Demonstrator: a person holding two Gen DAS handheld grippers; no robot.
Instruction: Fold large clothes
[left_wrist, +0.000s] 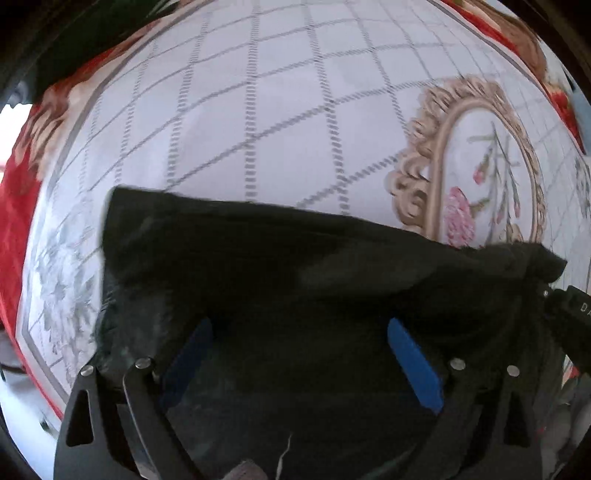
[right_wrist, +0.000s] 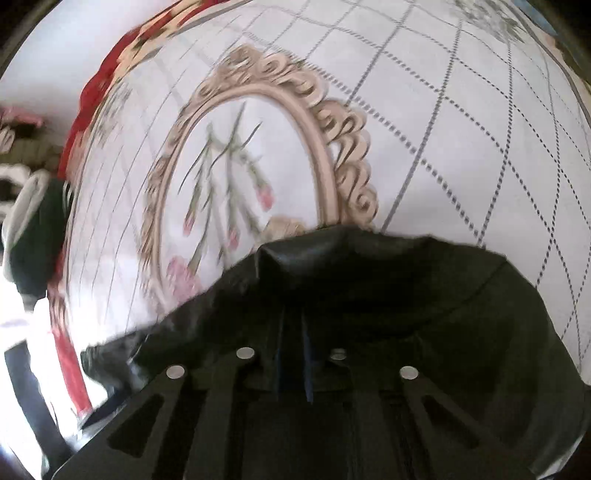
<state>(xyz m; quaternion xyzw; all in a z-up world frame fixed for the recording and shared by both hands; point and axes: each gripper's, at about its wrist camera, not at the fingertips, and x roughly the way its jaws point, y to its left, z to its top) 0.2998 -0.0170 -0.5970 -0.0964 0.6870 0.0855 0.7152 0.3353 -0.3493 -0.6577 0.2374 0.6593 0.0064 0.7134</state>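
Observation:
A black garment (left_wrist: 258, 251) lies spread on a white quilted bedspread (left_wrist: 258, 110). My left gripper (left_wrist: 301, 325) hovers straight above it, its blue pads (left_wrist: 413, 362) wide apart and nothing pinched between them. In the right wrist view the same black garment (right_wrist: 406, 280) is bunched into a raised fold over the fingertips. My right gripper (right_wrist: 293, 314) is shut on that fold, jaws nearly touching. The right gripper's body (left_wrist: 569, 310) also shows at the right edge of the left wrist view, where the cloth is gathered to a point.
The bedspread has a grey lattice, a beige oval frame with pink flowers (right_wrist: 258, 166) and a red floral border (left_wrist: 18, 206). Dark and pale items (right_wrist: 29, 206) sit beyond the bed's left edge. Bare bedspread stretches beyond the garment's far edge.

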